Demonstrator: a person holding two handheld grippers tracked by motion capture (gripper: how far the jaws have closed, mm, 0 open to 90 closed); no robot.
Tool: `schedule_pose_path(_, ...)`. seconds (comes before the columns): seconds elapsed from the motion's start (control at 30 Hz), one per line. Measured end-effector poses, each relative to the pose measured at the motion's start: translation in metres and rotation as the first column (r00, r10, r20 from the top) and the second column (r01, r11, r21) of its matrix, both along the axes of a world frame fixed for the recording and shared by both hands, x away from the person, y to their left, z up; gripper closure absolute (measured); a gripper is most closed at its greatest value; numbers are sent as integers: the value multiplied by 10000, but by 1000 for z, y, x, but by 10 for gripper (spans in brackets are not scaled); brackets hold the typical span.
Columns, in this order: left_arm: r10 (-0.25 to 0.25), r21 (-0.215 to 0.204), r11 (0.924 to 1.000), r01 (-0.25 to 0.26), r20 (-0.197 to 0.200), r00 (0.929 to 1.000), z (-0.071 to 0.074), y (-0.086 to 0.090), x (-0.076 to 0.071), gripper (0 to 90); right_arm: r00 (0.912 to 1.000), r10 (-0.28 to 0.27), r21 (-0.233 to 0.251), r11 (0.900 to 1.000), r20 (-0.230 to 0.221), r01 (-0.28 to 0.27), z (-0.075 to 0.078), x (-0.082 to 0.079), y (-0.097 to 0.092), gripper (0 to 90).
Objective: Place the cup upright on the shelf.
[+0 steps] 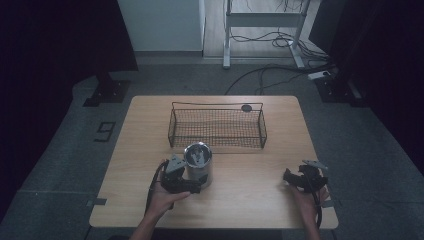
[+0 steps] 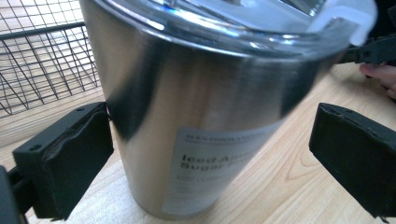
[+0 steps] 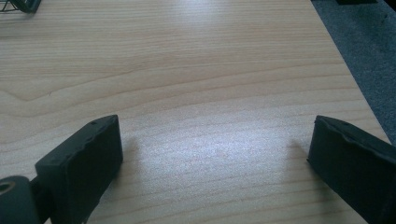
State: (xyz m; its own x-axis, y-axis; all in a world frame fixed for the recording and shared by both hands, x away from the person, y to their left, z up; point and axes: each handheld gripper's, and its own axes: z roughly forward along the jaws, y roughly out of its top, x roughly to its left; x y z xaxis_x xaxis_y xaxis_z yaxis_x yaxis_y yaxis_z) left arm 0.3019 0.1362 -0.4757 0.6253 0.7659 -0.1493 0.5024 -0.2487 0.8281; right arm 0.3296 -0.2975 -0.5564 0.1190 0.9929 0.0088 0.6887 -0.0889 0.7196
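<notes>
One steel cup (image 1: 198,164) with a clear lid stands on the wooden table (image 1: 250,200), left of centre in the high view, just in front of the one wire basket (image 1: 218,126). Two grippers are in view. The left gripper (image 1: 192,186), at the lower left, has its jaws spread wide with the cup between them; one pad seems to brush the cup's side, though blur makes that unsure. The right gripper (image 1: 290,176), at the lower right, is spread wide over bare wood, holding nothing.
</notes>
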Motion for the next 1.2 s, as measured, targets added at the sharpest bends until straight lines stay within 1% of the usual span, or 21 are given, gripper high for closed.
schedule_pose_path(0.1,108,-16,9999,-108,30,9999,-1,-2,3,0,10000,-10,14,10000,6,10,0,0,0,29)
schedule_pose_path(0.23,315,77,9995,-315,37,9995,-4,-8,9,0,10000,-7,13,10000,6,7,0,0,0,30)
schedule_pose_path(0.4,630,110,9979,-632,163,9979,-8,-14,15,1,10000,-29,15,10000,18,29,0,0,0,33)
schedule_pose_path(0.47,659,113,9977,-661,165,9977,-11,-17,19,0,10000,-30,15,10000,20,30,0,0,0,33)
schedule_pose_path(0.73,608,154,9980,-616,467,9971,-15,-20,22,0,10000,-30,13,10000,22,30,0,0,0,33)
schedule_pose_path(0.8,608,272,9977,-625,600,9963,-16,-21,22,2,10000,-29,12,10000,21,29,0,0,0,33)
schedule_pose_path(0.83,592,321,9976,-617,734,9955,-17,-22,21,8,10000,-29,12,10000,21,29,0,0,0,33)
schedule_pose_path(0.87,584,282,9977,-608,819,9949,-18,-21,21,14,10000,-30,13,10000,22,30,0,0,0,33)
schedule_pose_path(1.0,540,254,9981,-566,940,9941,-19,-21,22,19,10000,-32,14,10000,23,32,0,0,0,33)
schedule_pose_path(1.13,277,242,9992,-304,1018,9944,-19,-19,22,25,10000,-41,12,10000,27,41,0,0,0,36)
schedule_pose_path(1.2,273,277,9992,-303,1046,9941,-19,-19,22,27,10000,-43,14,10000,30,43,0,-1,0,38)
